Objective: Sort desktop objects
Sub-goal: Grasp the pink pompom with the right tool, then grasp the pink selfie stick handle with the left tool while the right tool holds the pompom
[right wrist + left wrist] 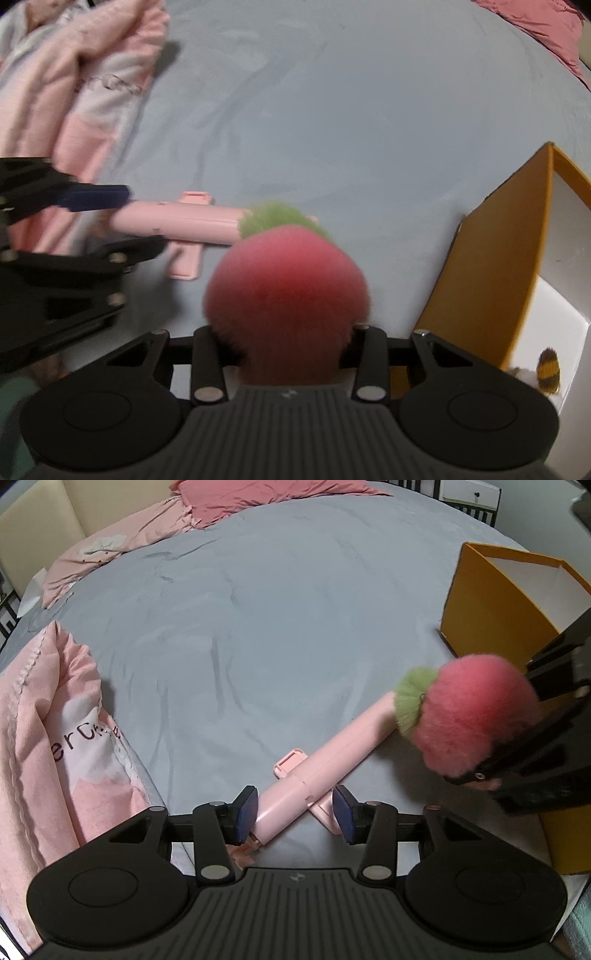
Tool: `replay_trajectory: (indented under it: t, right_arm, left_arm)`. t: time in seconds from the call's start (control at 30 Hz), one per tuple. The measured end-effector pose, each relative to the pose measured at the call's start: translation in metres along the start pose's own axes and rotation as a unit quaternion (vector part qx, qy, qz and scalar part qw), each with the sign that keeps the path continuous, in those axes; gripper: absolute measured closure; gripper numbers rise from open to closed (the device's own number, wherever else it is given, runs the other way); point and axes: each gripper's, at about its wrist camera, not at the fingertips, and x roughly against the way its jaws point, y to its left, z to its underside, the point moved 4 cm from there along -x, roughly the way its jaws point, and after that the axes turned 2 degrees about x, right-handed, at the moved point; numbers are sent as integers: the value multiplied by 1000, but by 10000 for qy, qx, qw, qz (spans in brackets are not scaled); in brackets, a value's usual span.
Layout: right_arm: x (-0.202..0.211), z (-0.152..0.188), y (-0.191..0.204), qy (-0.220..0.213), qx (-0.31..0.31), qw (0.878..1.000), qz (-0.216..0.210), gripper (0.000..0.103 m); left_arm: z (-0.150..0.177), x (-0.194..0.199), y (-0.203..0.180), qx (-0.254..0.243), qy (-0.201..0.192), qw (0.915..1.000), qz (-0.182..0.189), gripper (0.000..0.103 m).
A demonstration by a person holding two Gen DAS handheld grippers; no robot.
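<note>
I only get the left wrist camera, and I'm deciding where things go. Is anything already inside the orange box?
Observer: Yes. The right wrist view shows a yellow-and-black striped plush on the white floor of the orange box.
Operator: Does the right gripper actually have the pink fluffy ball?
Observer: It looks so. The pink fluffy ball fills the gap of the right gripper and is pinched narrower between its fingers; fluff hides the pads.
</note>
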Motion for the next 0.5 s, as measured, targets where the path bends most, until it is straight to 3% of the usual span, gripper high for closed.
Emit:
replay_trajectory:
  t: [0.13, 0.3, 0.4, 0.5]
  right_arm:
    - [27, 13, 0, -409, -85, 9988, -240, 62]
    - [62, 25, -3, -1076, -285, 9931, -360, 62]
    - [90, 30, -7, -1472, -423, 9870, -482, 62]
    - [114, 35, -14, -1785, -584, 9811, -465, 62]
  left_arm:
    - [1, 4, -15, -454, -79, 9989, -97, 50]
    - [10, 4, -41, -1442, -45, 9888, -368, 47]
    - [17, 1, -53, -2021, -5, 9774, -622, 46]
    - [27, -6, -64, -2606, 6, 9606, -965, 45]
